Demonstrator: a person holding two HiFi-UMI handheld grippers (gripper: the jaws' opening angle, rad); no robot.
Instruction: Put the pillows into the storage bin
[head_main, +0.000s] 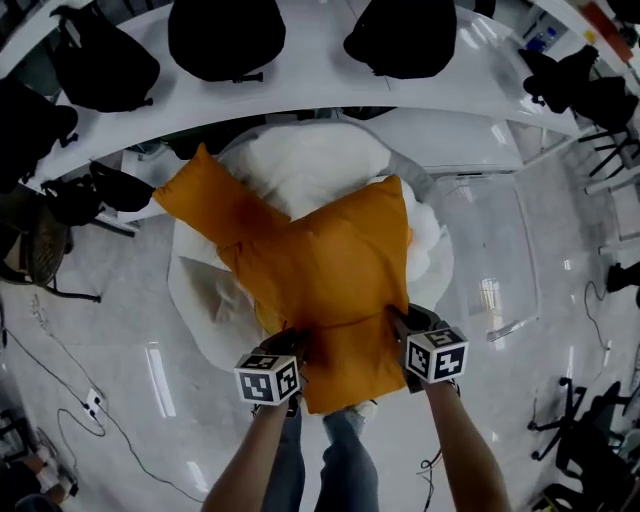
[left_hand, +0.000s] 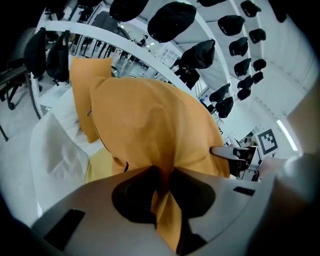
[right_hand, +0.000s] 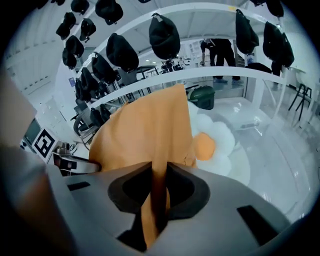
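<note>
An orange pillow (head_main: 335, 290) lies on top of the pile, its near edge toward me. My left gripper (head_main: 290, 350) is shut on that pillow's near left corner, with orange fabric (left_hand: 165, 200) pinched between its jaws. My right gripper (head_main: 400, 335) is shut on the near right corner, where a fold of the orange pillow (right_hand: 155, 200) is squeezed between the pads. A second orange pillow (head_main: 205, 205) pokes out at the back left, under the first. Both rest on white pillows (head_main: 310, 160), one shaped like a fried egg (right_hand: 212, 142). The clear storage bin (head_main: 500, 240) stands to the right.
A curved white table (head_main: 300, 85) runs along the back with black bags (head_main: 225, 35) on it. Chairs and black bags (head_main: 60, 200) stand at the left, a chair base (head_main: 570, 430) at the lower right, and a cable (head_main: 90, 410) trails over the floor.
</note>
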